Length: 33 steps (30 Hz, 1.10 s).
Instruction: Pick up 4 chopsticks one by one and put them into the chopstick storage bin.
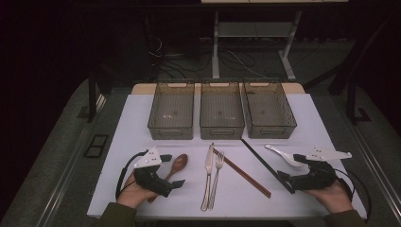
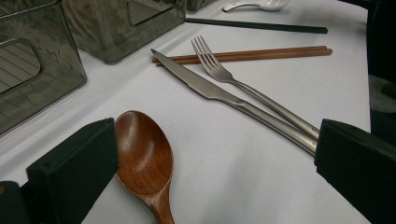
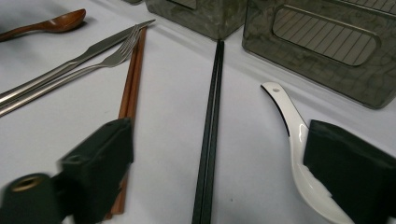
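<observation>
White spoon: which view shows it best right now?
The high view: the whole white spoon lies clear beside the right gripper. The right gripper view hides its bowl behind a jaw; the left gripper view catches it small at the top edge.

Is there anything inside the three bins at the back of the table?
In the high view, the left bin, middle bin and right bin show bare ribbed floors with nothing in them. All the cutlery lies on the table in front. Small glints on the floors look like reflections.
</observation>
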Motion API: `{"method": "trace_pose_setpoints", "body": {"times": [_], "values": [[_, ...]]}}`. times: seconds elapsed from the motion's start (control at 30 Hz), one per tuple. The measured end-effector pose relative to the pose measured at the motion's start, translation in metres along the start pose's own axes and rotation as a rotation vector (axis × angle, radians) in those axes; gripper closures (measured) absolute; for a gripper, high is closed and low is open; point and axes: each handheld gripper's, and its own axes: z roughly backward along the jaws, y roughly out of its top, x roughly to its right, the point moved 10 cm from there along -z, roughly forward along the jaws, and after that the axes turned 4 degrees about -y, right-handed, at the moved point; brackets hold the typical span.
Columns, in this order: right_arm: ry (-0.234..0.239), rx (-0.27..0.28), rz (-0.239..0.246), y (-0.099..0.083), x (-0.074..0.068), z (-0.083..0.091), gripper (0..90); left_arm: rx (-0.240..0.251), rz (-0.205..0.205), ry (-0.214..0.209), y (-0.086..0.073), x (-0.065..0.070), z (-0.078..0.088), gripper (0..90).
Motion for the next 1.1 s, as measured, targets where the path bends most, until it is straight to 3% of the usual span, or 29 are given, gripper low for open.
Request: {"method": "trace_pose_setpoints", "body": {"times": [0.17,0.63,1.1], "values": [[-0.008,-0.003,-0.016,-0.001,0.005,0.002,17.0,-0.002,0.002,-0.003,0.000,0.001,-0.001,0.0],[0.002,-0.048,-0.027,-0.007,0.012,0.001,45.0,-0.009,0.004,-0.003,-0.002,0.000,-0.001,0.0],[0.033,-0.148,0.002,-0.021,0.009,-0.013,73.9,-0.010,0.005,-0.004,-0.002,0.000,-0.001,0.0]]}}
